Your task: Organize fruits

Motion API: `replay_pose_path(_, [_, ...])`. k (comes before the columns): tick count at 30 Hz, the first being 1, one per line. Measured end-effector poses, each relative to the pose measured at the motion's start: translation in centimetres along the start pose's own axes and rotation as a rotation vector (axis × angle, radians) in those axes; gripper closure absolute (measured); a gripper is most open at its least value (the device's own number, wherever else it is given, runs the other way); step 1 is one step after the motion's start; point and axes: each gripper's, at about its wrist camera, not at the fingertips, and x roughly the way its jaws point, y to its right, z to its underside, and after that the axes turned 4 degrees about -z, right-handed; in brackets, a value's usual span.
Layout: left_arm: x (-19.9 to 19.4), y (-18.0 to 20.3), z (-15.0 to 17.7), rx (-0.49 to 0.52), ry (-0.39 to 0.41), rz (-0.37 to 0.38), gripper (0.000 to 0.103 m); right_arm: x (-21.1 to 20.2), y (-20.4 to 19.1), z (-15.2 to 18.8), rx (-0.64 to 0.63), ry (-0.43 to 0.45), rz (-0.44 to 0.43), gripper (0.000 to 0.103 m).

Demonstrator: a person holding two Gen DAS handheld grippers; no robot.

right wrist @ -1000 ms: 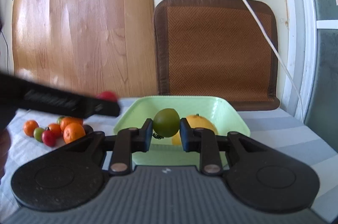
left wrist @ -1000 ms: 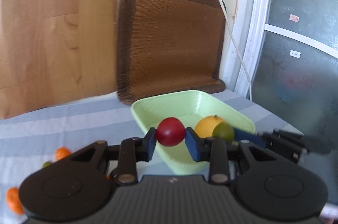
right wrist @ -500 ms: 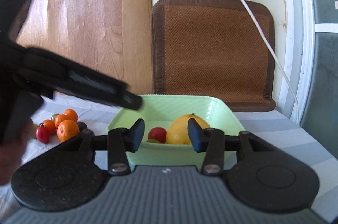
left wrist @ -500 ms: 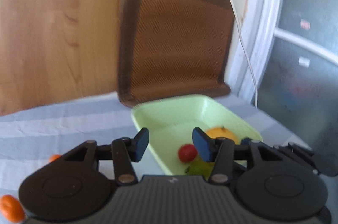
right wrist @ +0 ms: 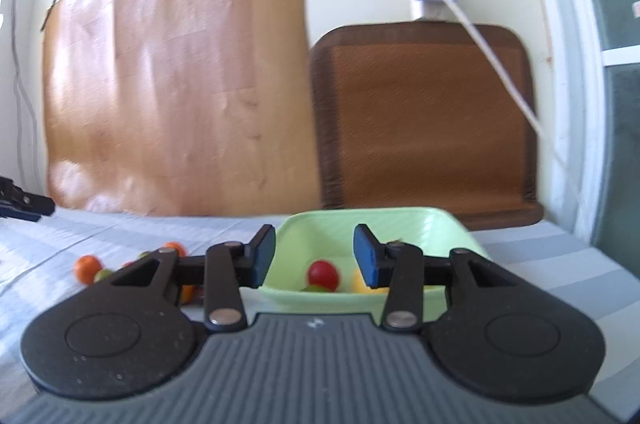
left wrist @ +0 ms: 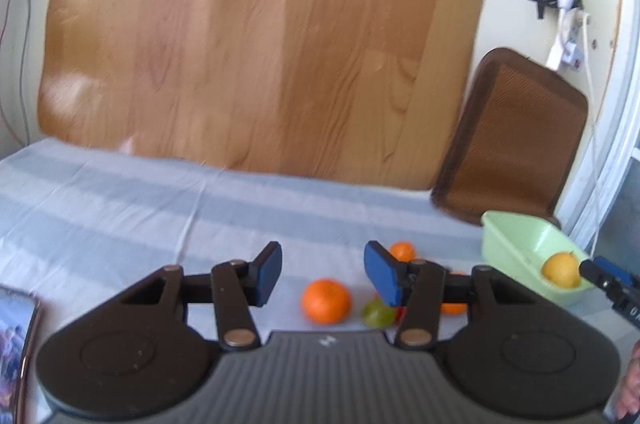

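Hovering empty with jaws apart, the left gripper (left wrist: 322, 274) has an orange (left wrist: 326, 300) just ahead between them. The right gripper (right wrist: 314, 256), nothing between its jaws, is closing slightly before the tray (right wrist: 460, 230), farther from the loose fruit.

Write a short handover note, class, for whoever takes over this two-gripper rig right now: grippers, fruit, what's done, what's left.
Left gripper: open, empty, facing the loose fruit.
Right gripper: jaws closing, nothing between them, facing the pale green plastic tray.
In the tray: round yellow fruit, small red fruit, partly hidden green fruit.
On the striped grey cloth: large orange mandarin, small green-yellow fruit, smaller orange mandarin, others partly hidden.
Done: three fruits in the tray. Left: the loose ones.
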Motion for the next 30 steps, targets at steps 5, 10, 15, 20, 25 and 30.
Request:
replay_pose_path(5, [1.3,-2.0,0.5,-0.055,-0.046,0.023,0.056,1.1,-3.7,-0.5,-0.044,-0.113,-0.160,0.057])
replay_pose_path(10, [2.9,-2.0,0.9,-0.075,-0.081,0.055,0.044,4.2,-9.1,-0.3,-0.156,-0.250,-0.304,0.057])
replay_pose_path(15, [4.6,-1.3,1.0,-0.050,-0.115,0.069,0.044,7.4,-11.8,0.5,-0.212,-0.314,-0.340,0.057])
replay_pose_path(20, [6.4,-0.9,1.3,-0.049,-0.146,0.076,0.032,9.0,-12.4,0.8,-0.229,-0.365,-0.324,0.057])
replay_pose_path(25, [7.3,-0.8,1.8,-0.050,-0.165,0.060,0.052,10.5,-12.6,1.1,-0.215,-0.425,-0.342,0.064])
replay_pose_path(30, [6.1,-0.6,2.2,-0.046,-0.158,0.079,0.065,9.4,-12.1,0.9,-0.194,-0.406,-0.330,0.075])
